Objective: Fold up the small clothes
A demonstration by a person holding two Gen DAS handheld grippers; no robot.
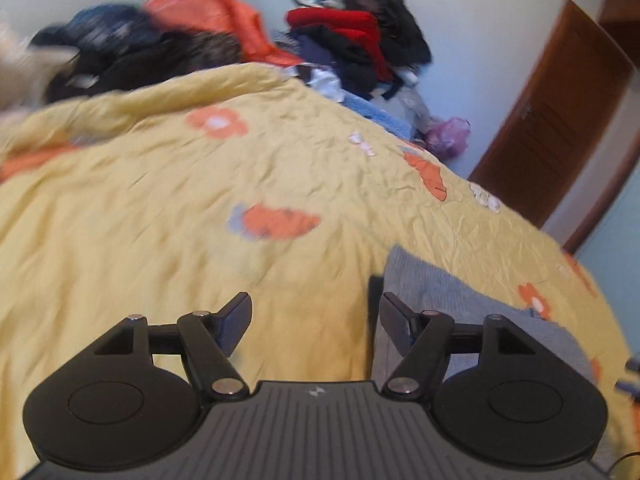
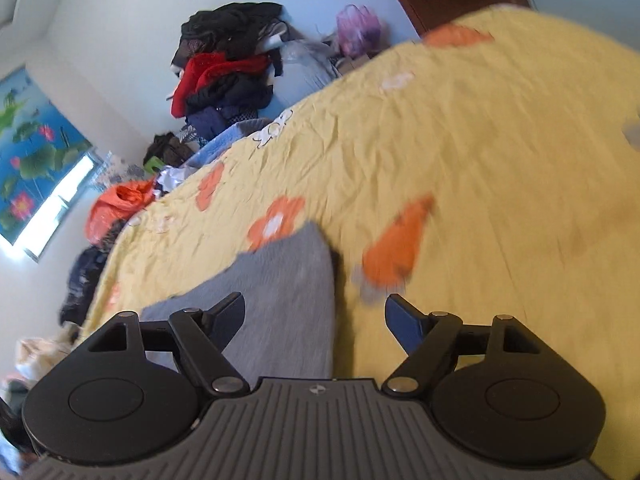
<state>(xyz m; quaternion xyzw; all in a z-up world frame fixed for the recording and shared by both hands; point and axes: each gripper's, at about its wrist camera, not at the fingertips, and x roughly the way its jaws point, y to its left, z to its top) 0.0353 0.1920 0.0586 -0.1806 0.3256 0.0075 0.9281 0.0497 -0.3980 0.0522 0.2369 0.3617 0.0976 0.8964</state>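
Both my grippers clear of cloth: left gripper [image 1: 316, 320] jaws spread, nothing between; right gripper [image 2: 316, 320] same, released. Grey garment [image 2: 280, 300] lies flat on yellow floral bedspread [image 1: 160, 208], just below both tools, edges look squared. Judge fold stage laid down; next move calls for another fold or fresh piece, need regrasp at hem. Room: clothes heaps [image 1: 352, 40] along far bed edge, orange garment [image 1: 216, 16], brown door [image 1: 560, 112], lotus picture [image 2: 28, 152] on wall. Frames motion-blurred.
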